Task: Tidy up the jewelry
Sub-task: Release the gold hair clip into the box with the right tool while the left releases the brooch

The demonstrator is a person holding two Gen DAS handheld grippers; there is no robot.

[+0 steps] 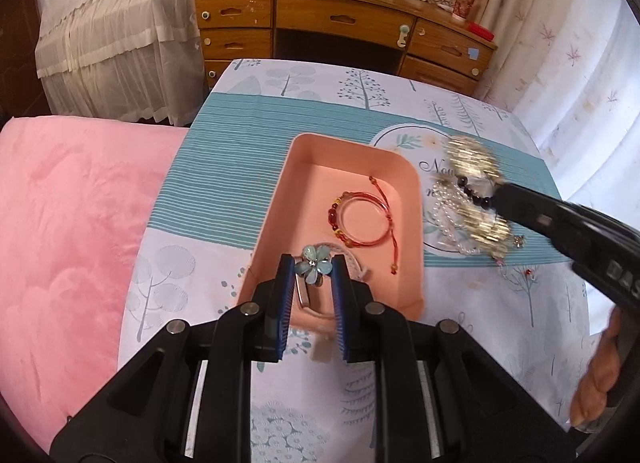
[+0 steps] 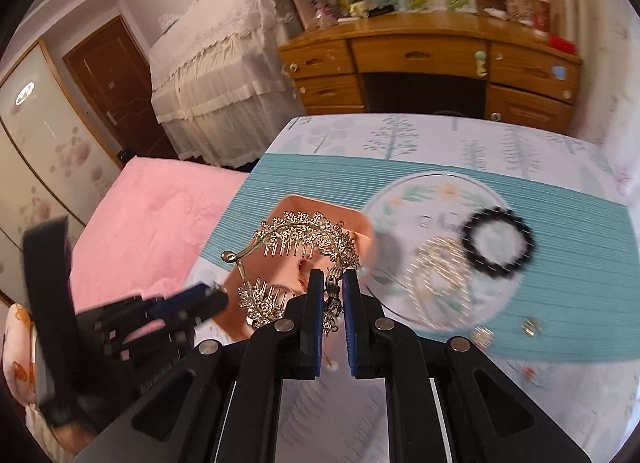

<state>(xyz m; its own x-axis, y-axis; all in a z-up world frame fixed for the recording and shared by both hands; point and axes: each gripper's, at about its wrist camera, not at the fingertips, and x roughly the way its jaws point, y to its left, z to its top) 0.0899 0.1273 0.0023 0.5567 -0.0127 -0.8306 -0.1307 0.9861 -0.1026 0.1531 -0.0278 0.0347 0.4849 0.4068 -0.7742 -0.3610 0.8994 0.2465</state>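
Observation:
My left gripper [image 1: 314, 260] is shut on a pale blue flower hair clip [image 1: 316, 269], held over the near end of the pink tray [image 1: 280, 203]. A red beaded cord bracelet [image 1: 365, 219] lies inside the tray. My right gripper [image 2: 332, 278] is shut on a gold rhinestone hair comb [image 2: 296, 231] and holds it in the air over the tray's [image 2: 296, 205] corner. In the left wrist view the right gripper [image 1: 498, 193] comes in from the right with the blurred comb [image 1: 472, 159]. A black bead bracelet [image 2: 496, 243] and a pearl necklace [image 1: 442, 215] lie on the cloth.
The table carries a teal and white tree-print cloth [image 1: 240, 135]. Small gold earrings [image 2: 530, 327] lie at its right side. A pink blanket [image 1: 60, 223] lies left of the table. Behind stand a wooden desk [image 1: 340, 19] and white draped furniture [image 1: 112, 43].

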